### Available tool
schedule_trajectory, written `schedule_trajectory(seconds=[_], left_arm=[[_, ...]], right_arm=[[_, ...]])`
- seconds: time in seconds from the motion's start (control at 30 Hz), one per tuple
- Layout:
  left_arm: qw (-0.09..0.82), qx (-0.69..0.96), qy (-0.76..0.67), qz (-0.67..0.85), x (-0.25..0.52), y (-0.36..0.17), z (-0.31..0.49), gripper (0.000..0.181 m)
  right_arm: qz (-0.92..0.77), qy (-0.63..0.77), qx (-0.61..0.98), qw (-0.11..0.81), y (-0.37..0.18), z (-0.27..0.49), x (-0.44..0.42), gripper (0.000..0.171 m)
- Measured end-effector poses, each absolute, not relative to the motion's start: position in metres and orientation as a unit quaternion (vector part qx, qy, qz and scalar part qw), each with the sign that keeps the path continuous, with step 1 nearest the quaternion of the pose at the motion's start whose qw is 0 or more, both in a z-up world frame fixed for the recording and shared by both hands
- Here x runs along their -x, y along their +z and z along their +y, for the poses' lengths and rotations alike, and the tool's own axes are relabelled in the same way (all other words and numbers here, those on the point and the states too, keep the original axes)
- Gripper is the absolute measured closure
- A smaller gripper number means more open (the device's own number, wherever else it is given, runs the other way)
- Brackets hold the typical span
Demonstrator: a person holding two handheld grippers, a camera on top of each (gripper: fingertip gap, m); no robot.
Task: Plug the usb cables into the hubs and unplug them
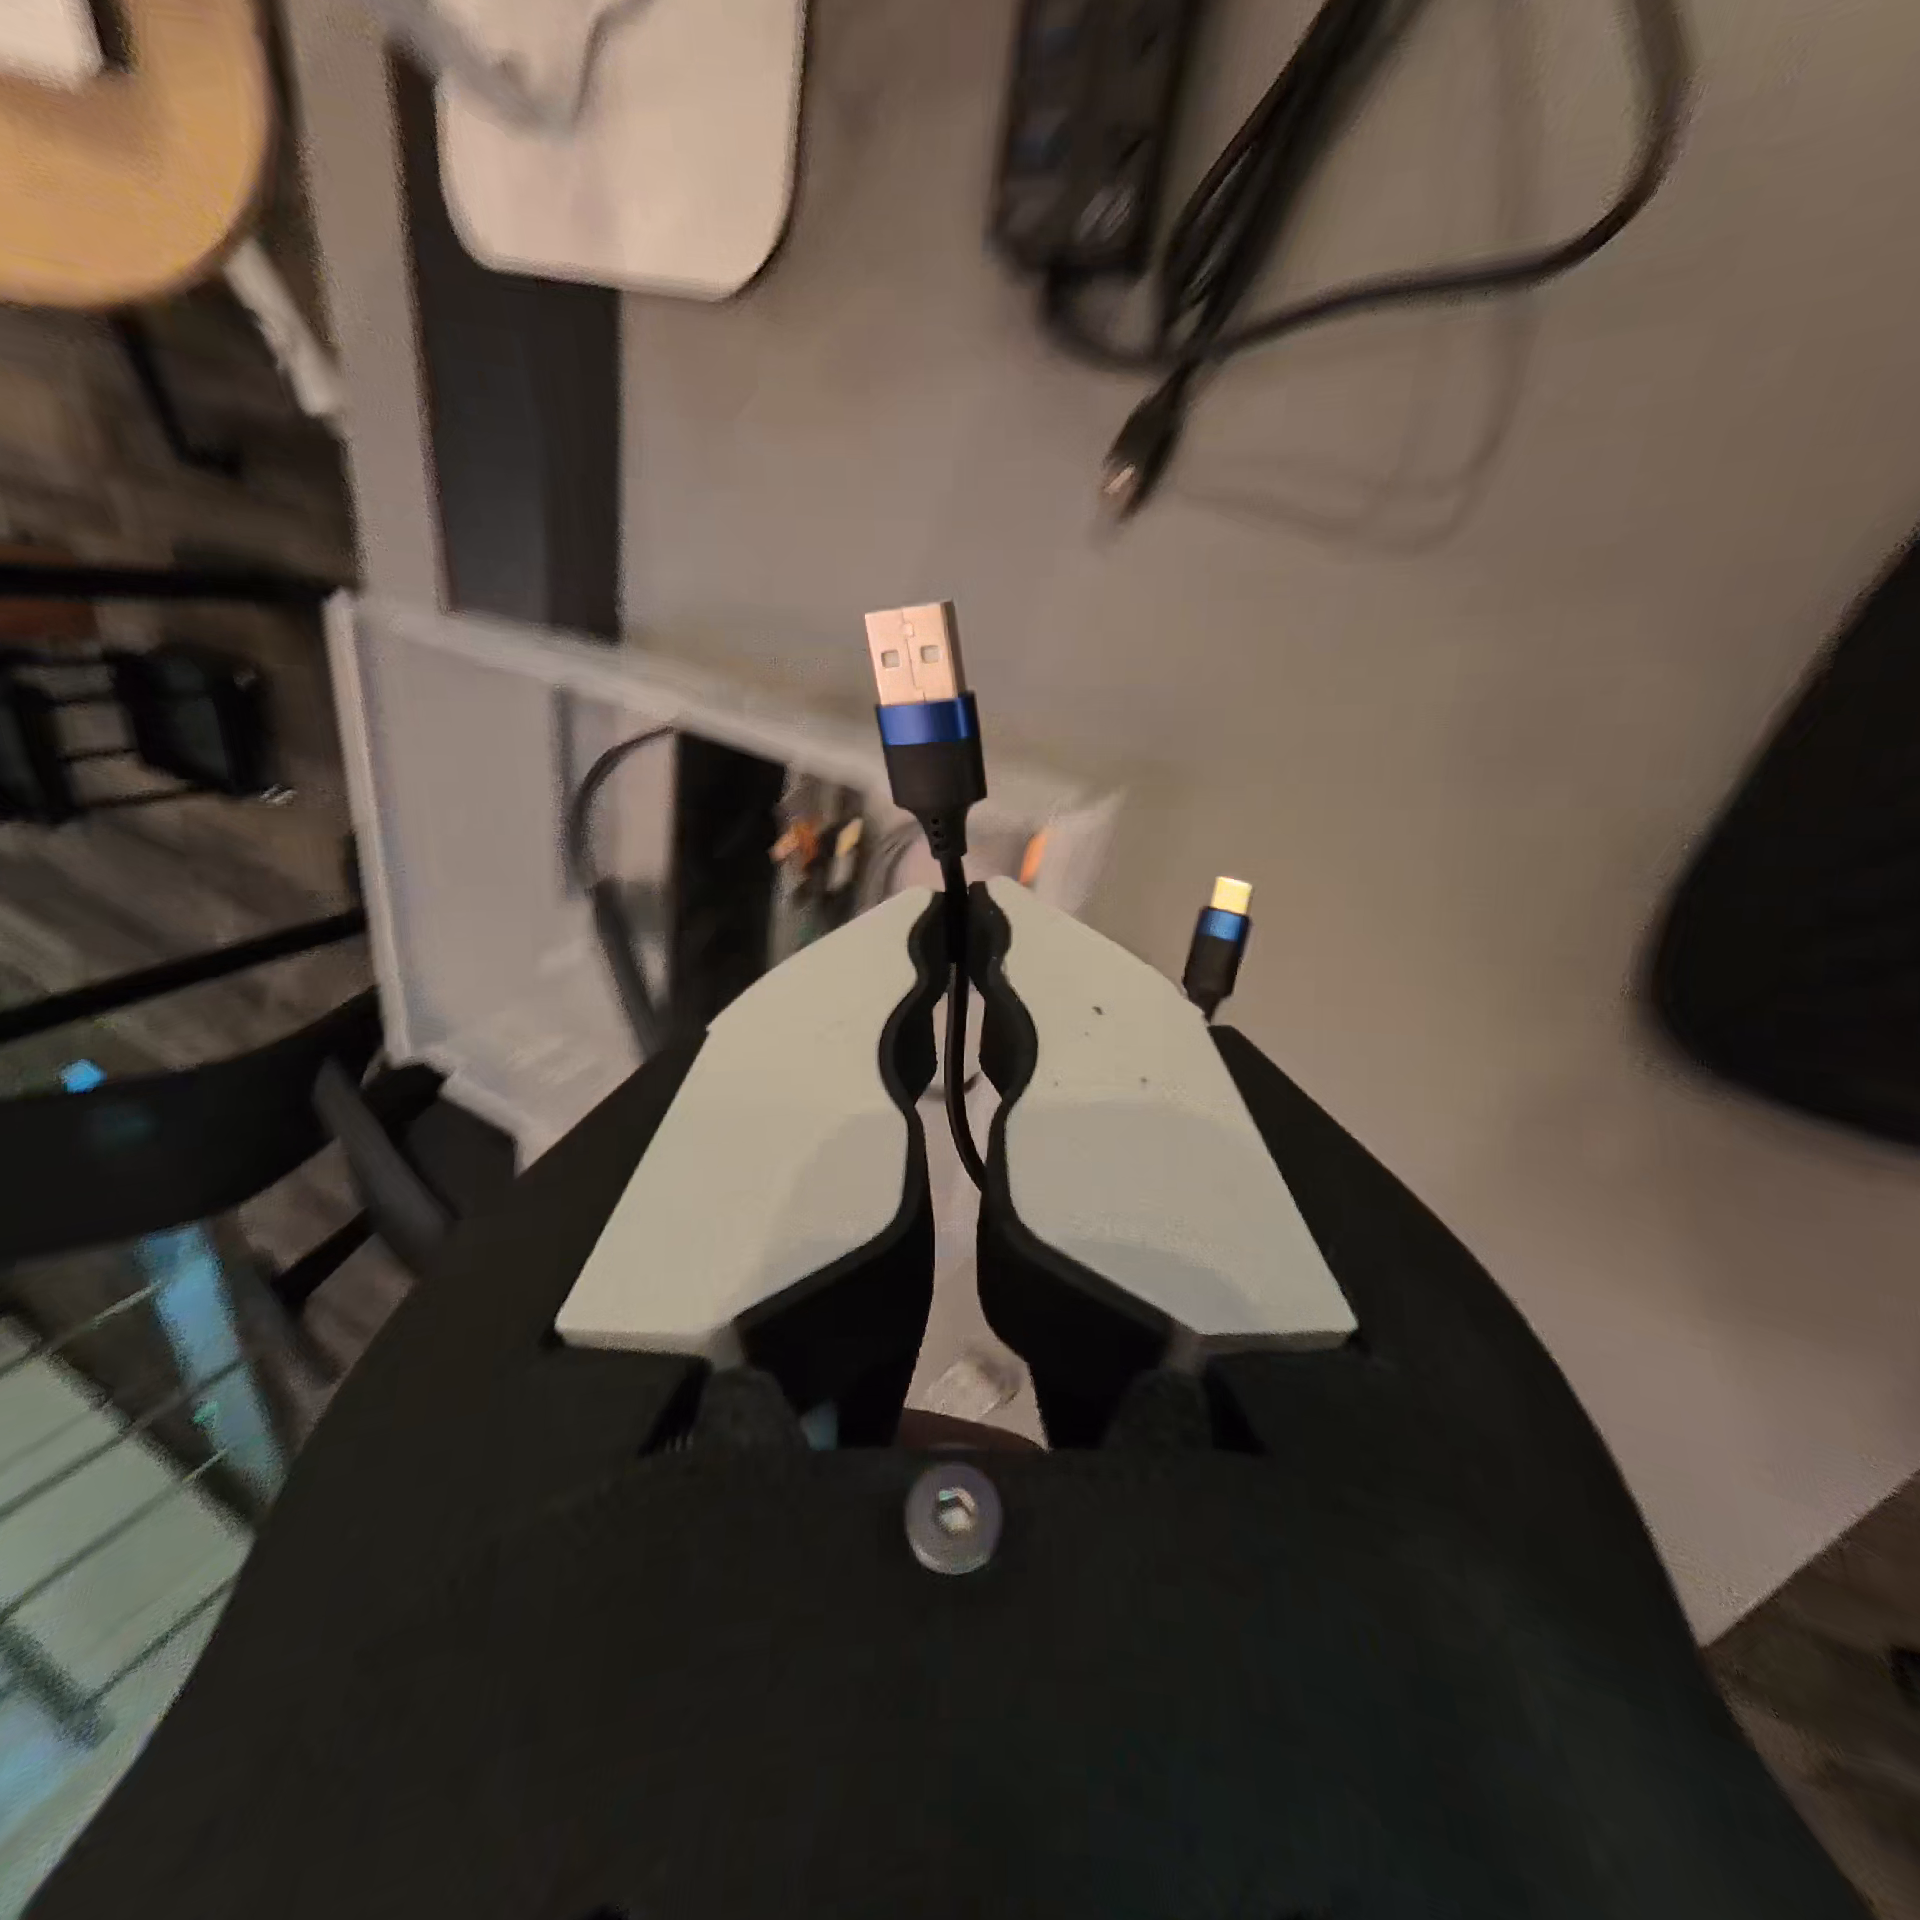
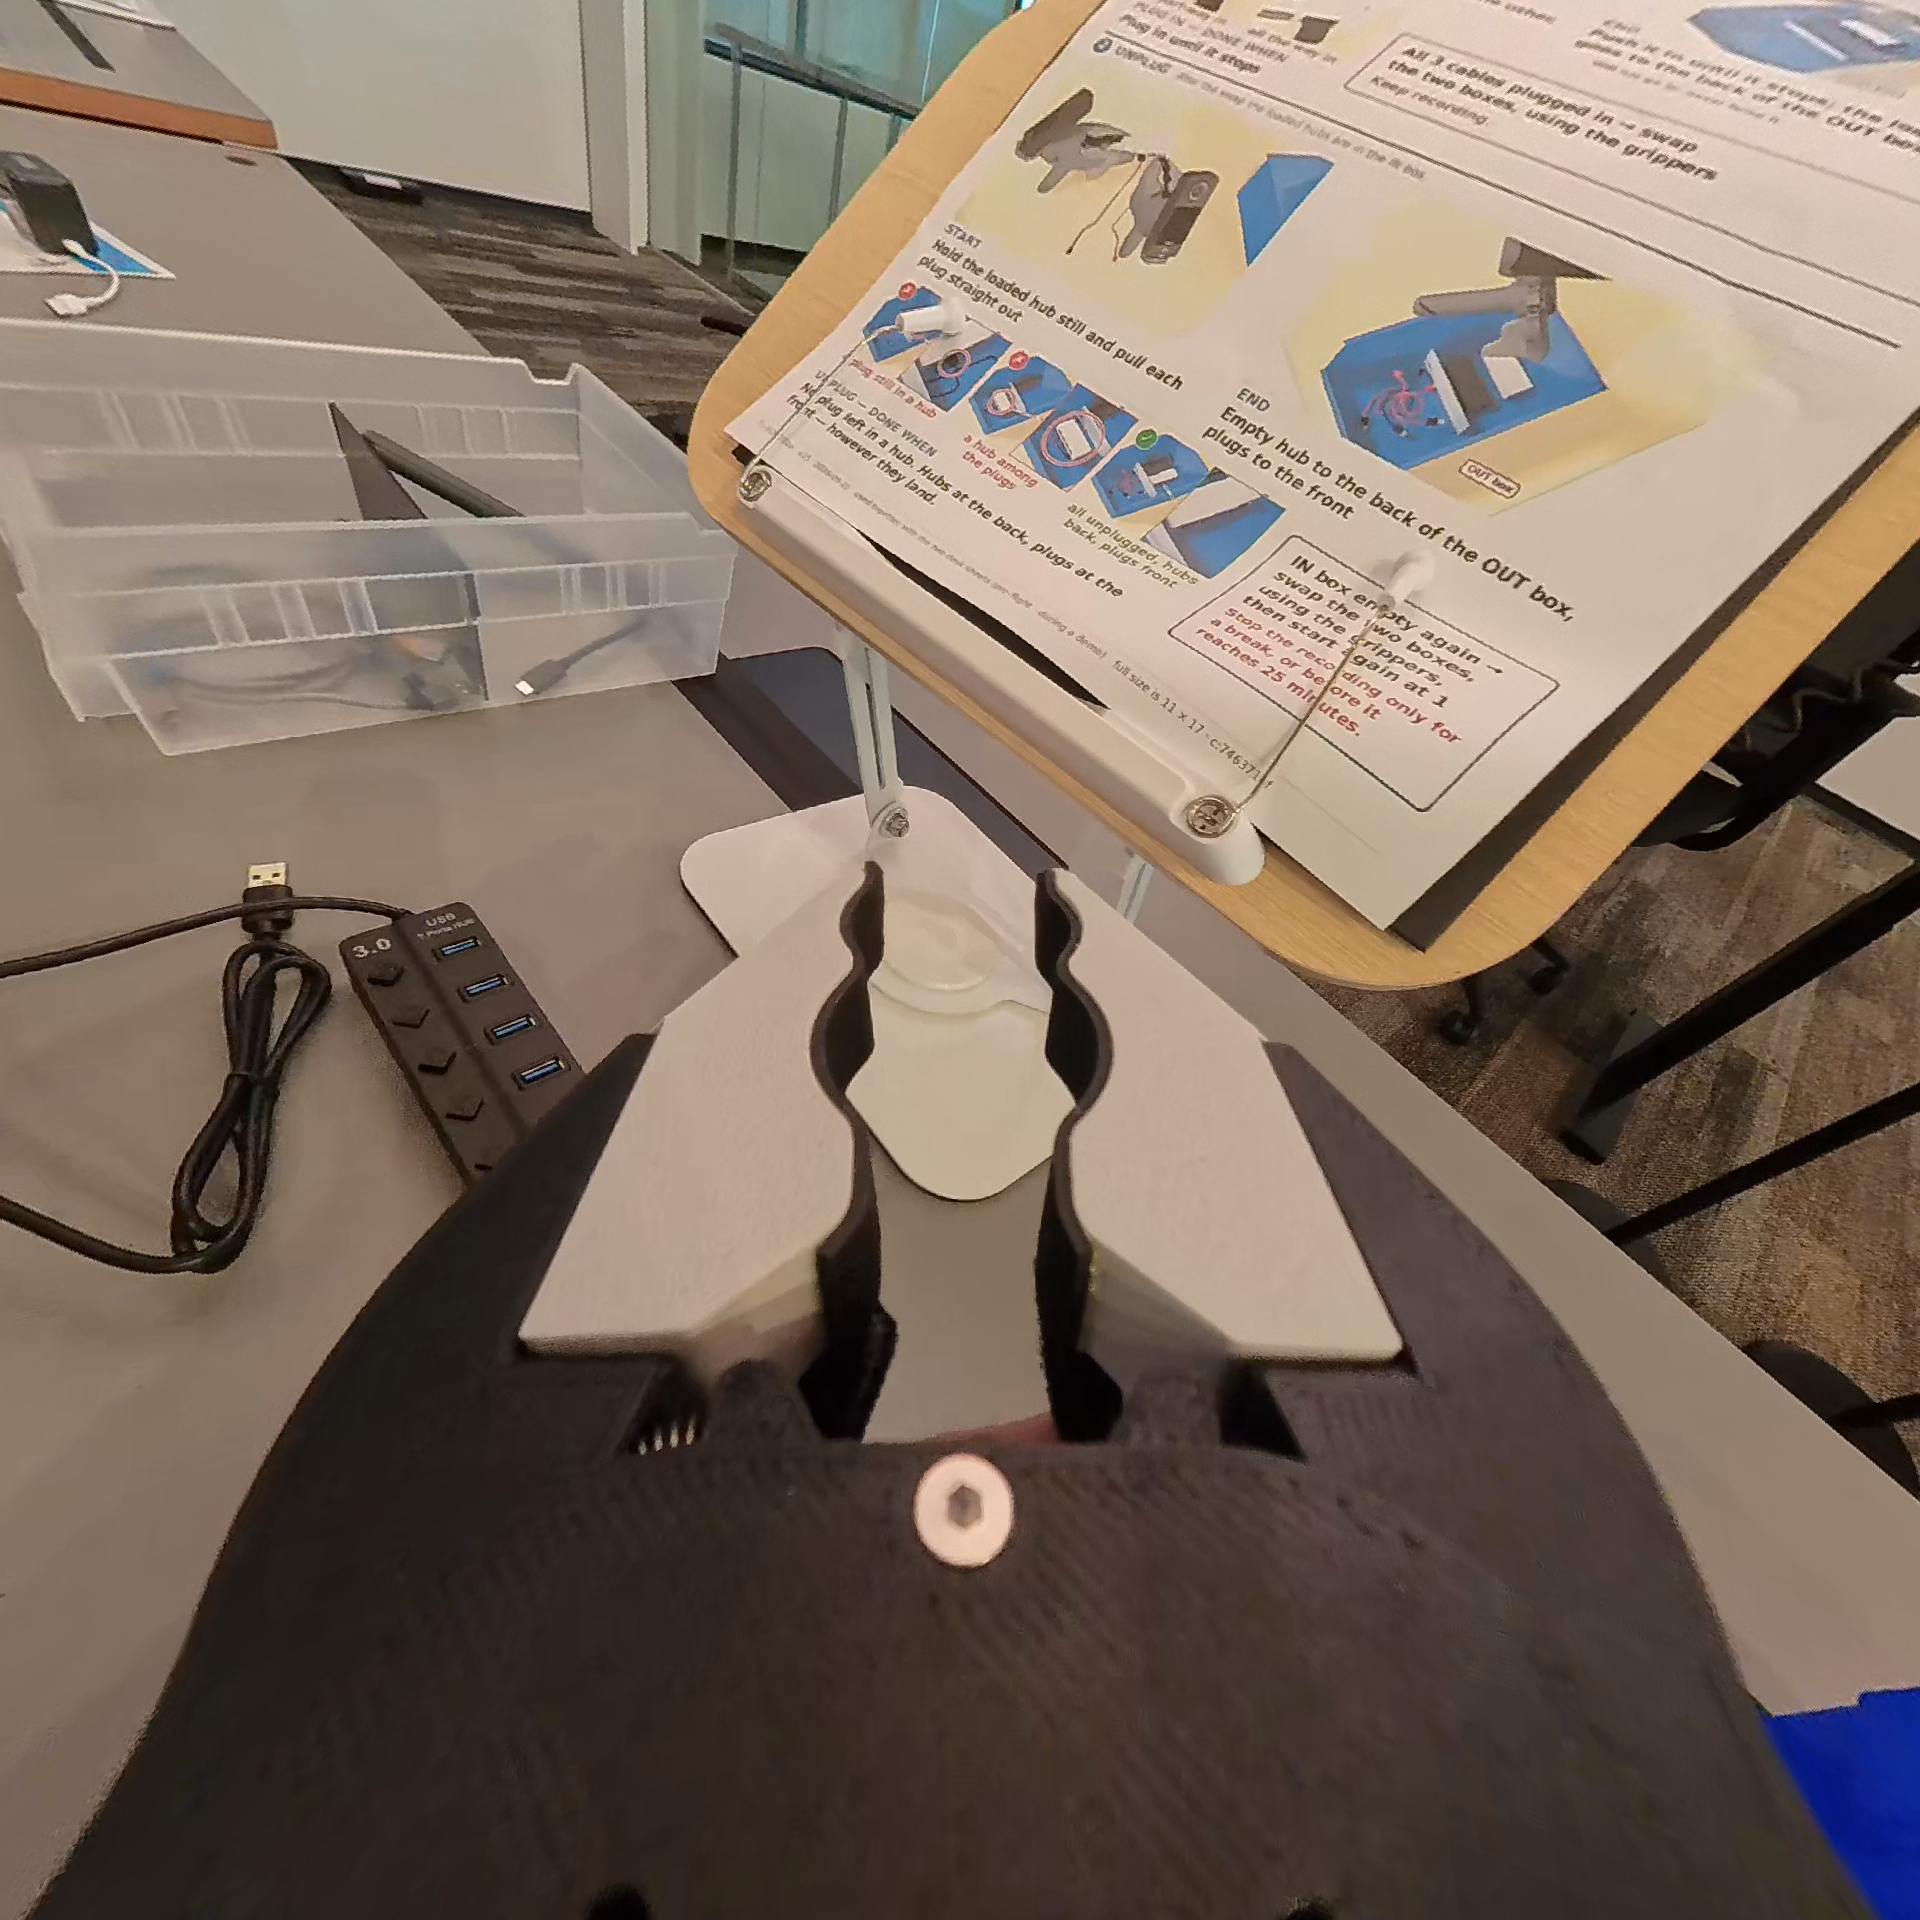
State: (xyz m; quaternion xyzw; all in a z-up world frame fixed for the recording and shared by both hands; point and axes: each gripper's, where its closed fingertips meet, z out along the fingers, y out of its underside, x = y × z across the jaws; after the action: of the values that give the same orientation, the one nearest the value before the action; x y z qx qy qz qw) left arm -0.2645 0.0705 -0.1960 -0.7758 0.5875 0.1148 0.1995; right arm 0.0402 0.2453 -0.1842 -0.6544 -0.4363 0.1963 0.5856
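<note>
My left gripper [image 1: 958,904] is shut on the thin black cable just behind a USB-A plug [image 1: 920,691] with a blue collar, which sticks up past the fingertips. The same cable's small blue-collared plug [image 1: 1222,935] hangs to the right of the fingers. A black USB hub [image 1: 1091,145] lies blurred on the grey table far ahead, with its own black cable [image 1: 1403,281] looped beside it. My right gripper [image 2: 958,914] is open and empty above the table. The black hub with blue ports [image 2: 468,1023] lies left of it, its cable [image 2: 239,1049] coiled further left.
A clear plastic bin [image 2: 343,540] holding cables stands at the back left. A white stand base [image 2: 956,1091] under my right gripper carries a wooden board with an instruction sheet [image 2: 1299,416]. The table edge [image 2: 1507,1153] runs along the right. A dark object [image 1: 1808,883] lies right of my left gripper. Left tips to right tips: about 35 cm. The black USB hub [image 1: 1091,145] is about equally far from each gripper, around 25 cm. The right camera catches it too, in the right wrist view [image 2: 407,967].
</note>
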Motion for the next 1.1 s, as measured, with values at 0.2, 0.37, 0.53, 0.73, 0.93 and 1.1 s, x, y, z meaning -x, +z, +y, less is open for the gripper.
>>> schedule_trajectory(seconds=[0.2,0.37,0.53,0.73,0.93,1.1], left_arm=[[0.169,0.803,0.034,0.57,0.196,-0.282,0.035,0.178],[0.152,0.851,0.001,0.503,0.189,-0.333,0.034,0.178],[0.169,0.884,-0.021,0.435,0.195,-0.362,0.046,0.178],[0.197,0.888,-0.011,0.416,0.2,-0.364,0.05,0.136],[0.294,0.866,-0.022,0.404,0.185,-0.306,0.063,0.129],[0.311,0.828,0.013,0.467,0.148,-0.278,0.086,0.124]], right_arm=[[-0.44,0.208,0.647,0.587,-0.18,0.24,-0.038,0.143],[-0.437,0.22,0.641,0.591,-0.175,0.237,-0.038,0.143],[-0.438,0.227,0.639,0.59,-0.174,0.236,-0.036,0.143],[-0.439,0.231,0.641,0.586,-0.176,0.236,-0.037,0.143],[-0.444,0.23,0.643,0.58,-0.179,0.236,-0.036,0.143],[-0.45,0.228,0.641,0.578,-0.178,0.233,-0.035,0.143]])
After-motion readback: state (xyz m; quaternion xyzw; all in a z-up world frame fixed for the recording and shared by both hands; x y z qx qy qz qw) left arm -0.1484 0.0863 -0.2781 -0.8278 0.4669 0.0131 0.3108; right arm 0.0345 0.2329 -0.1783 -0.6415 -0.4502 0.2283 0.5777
